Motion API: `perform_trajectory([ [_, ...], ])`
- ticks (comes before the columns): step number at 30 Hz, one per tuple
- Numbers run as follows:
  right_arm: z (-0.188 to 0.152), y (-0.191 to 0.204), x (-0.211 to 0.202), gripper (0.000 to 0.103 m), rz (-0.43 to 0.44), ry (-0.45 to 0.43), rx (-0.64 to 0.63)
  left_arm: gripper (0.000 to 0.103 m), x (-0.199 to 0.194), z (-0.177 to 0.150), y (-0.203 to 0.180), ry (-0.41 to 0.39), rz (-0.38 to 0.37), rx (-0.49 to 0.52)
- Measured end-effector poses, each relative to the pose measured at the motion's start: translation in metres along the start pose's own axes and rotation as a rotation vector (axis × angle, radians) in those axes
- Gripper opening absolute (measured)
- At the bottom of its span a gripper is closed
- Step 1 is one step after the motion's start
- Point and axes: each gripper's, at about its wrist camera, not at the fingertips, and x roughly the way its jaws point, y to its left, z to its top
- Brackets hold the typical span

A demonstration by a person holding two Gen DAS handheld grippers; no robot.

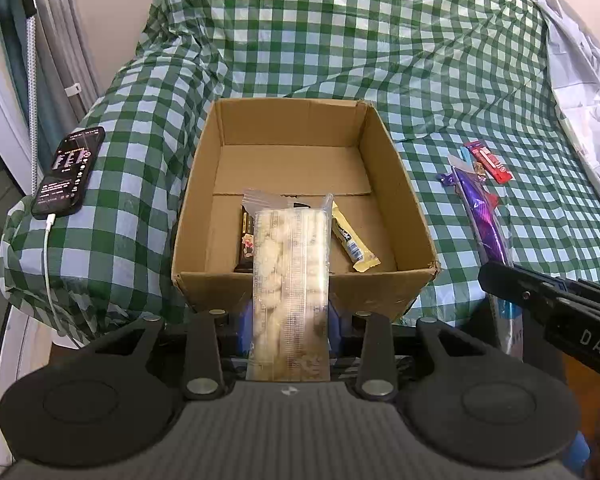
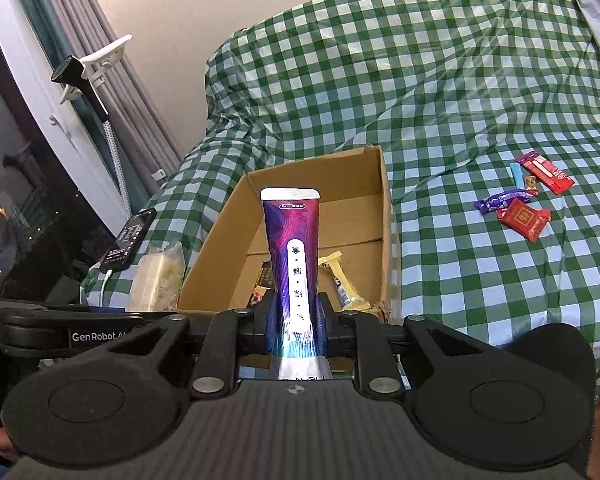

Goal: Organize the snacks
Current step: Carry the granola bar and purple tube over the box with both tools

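Two packets are held, one per gripper: my left gripper (image 1: 290,320) is clamped on a clear biscuit bag (image 1: 289,280), my right gripper (image 2: 296,322) on a purple packet (image 2: 293,256); the cardboard box (image 1: 396,184) sits at twelve o'clock; I should carry each well over the near rim before releasing; loose sweets (image 2: 520,196) wait at two o'clock.

green checked cloth (image 1: 340,32), grey curtain (image 2: 112,40), dark window (image 2: 12,200).
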Motion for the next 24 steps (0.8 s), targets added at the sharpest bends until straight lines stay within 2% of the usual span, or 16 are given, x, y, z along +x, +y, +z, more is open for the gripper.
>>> perform_trajectory([
  [15,0.006,-0.003,0.028,0.021,-0.026,0.057,-0.004,0.04,0.032,0.013,0.007,0.06,-0.003,-0.017],
  [24,0.019,-0.003,0.05,0.021,-0.04,0.075,-0.009,0.04,0.051,0.035,0.019,0.065,0.007,-0.037],
])
